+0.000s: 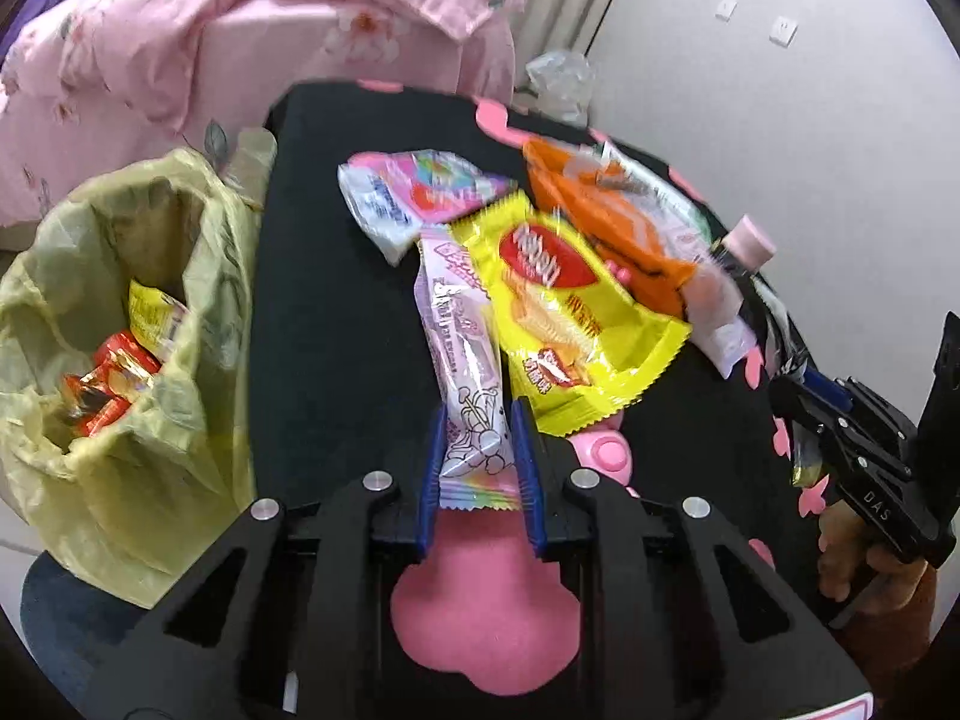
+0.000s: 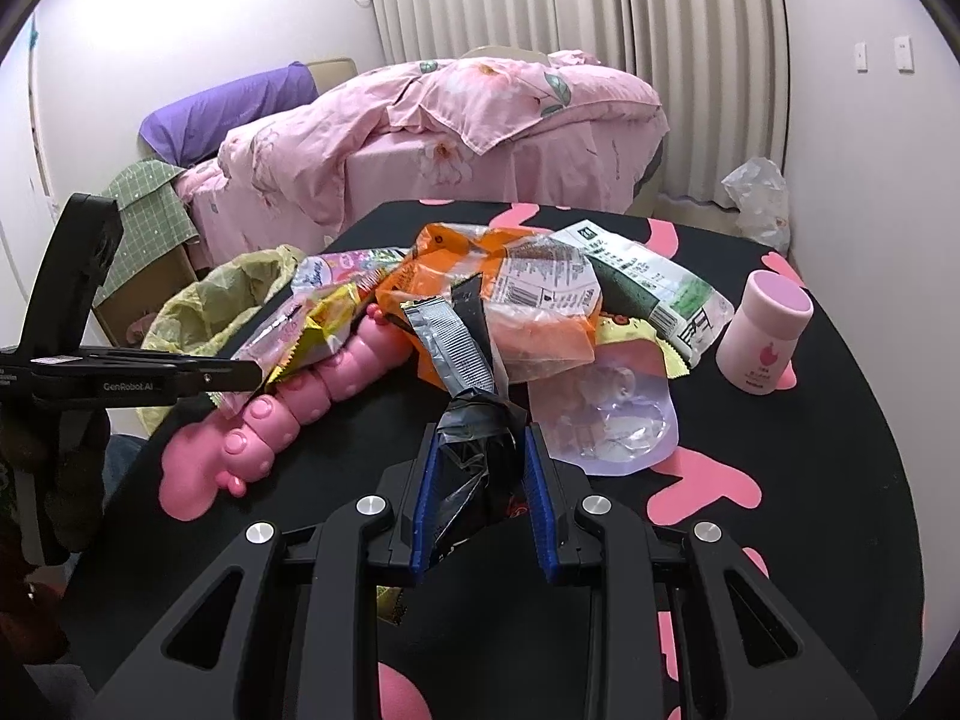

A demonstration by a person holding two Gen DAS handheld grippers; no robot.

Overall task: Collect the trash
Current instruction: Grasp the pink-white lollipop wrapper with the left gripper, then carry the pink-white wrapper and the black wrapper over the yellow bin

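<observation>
Left wrist view has the left gripper [image 1: 480, 456] pinched down on the near end of a long pale pink wrapper [image 1: 465, 360]. The blue fingers [image 1: 433, 468] sit on either side of it and look pressed against it, so I'd call that a proper grip. Grabbing it by the end makes sense, since the rest of it lies partly under the edge of the yellow snack bag [image 1: 570, 312] and a tail hold should let it slide out without dragging the pile along.

The yellow-green trash bag [image 1: 126, 324] hangs open right off the left edge of the desk [image 1: 336, 300], already holding a few red and yellow wrappers. That placement seems handy: anything the left side picks up only needs a short swing over the rim.

Over on the right wrist view, the right gripper [image 2: 480, 480] is narrowed around a crumpled black and silver wrapper [image 2: 474, 432], bunched up between the fingers [image 2: 536, 480], so that one looks held too.

Still sitting on the desk: the orange bag [image 2: 474, 276], a clear flat pouch [image 2: 606, 420], a pink caterpillar toy [image 2: 288, 414] and a little pink bottle [image 2: 765, 330]. The toy and bottle probably aren't trash, so I'd guess they stay put.

My read is both sides have a piece each, ready for dropping in the bag.
</observation>
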